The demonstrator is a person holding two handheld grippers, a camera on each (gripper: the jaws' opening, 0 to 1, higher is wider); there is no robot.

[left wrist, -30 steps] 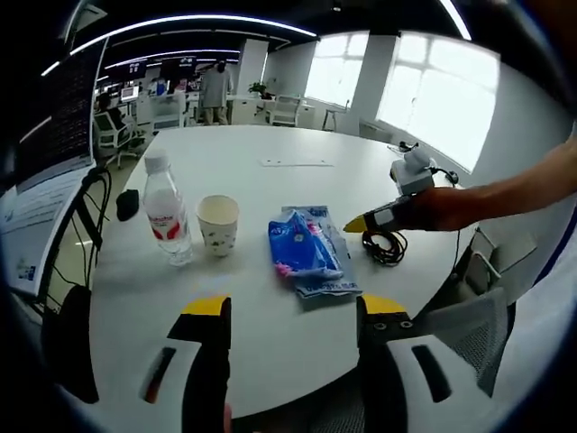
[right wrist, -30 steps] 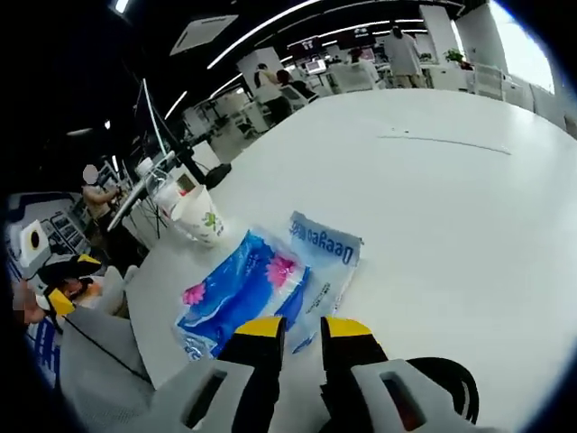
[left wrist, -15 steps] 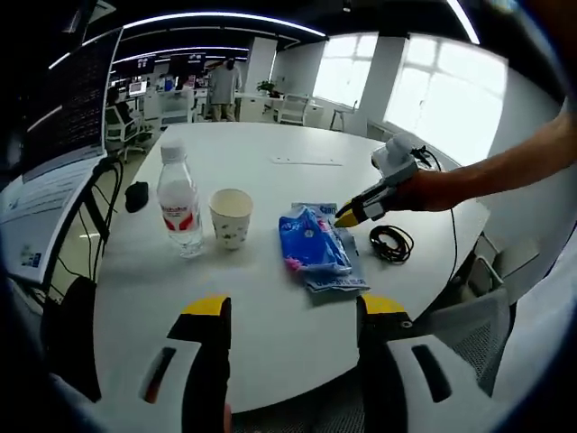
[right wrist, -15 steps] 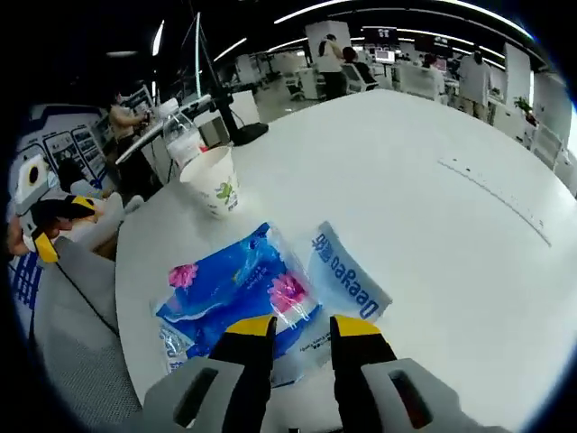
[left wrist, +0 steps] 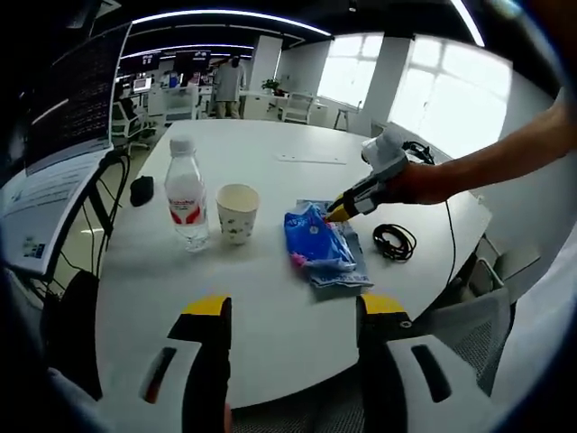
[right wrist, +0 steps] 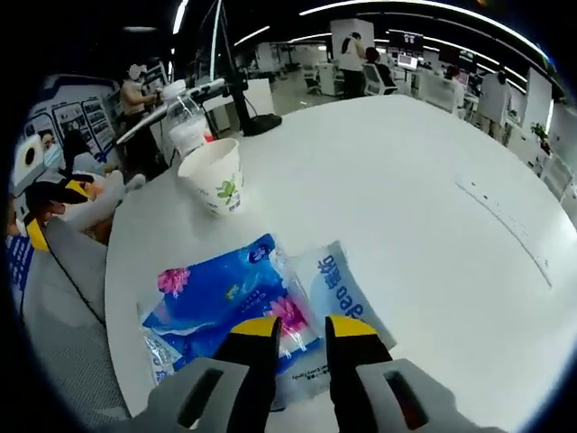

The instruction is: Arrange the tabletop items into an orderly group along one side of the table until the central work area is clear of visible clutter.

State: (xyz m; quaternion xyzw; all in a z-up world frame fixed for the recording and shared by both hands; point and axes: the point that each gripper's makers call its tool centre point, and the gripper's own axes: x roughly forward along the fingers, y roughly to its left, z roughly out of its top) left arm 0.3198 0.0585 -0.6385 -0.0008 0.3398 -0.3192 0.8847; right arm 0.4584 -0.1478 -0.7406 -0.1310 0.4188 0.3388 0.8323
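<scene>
Evidently soft and light, the blue plastic tissue pack (right wrist: 230, 302) lies on the round white table (left wrist: 270, 325) beside a printed paper cup (left wrist: 238, 213) and a clear water bottle (left wrist: 187, 203). Its crinkly, probably slippery film suggests gripping an edge fold. The right gripper (right wrist: 293, 329), jaws nearly together, hovers over the pack's near edge; contact cannot be confirmed. The left gripper (left wrist: 293, 311) stands back, jaws apart and empty. A black cable coil (left wrist: 394, 242) lies nearby; open-plan office behind.

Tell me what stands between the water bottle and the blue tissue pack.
A paper cup stands between the water bottle and the blue tissue pack, seen in the left gripper view.
</scene>
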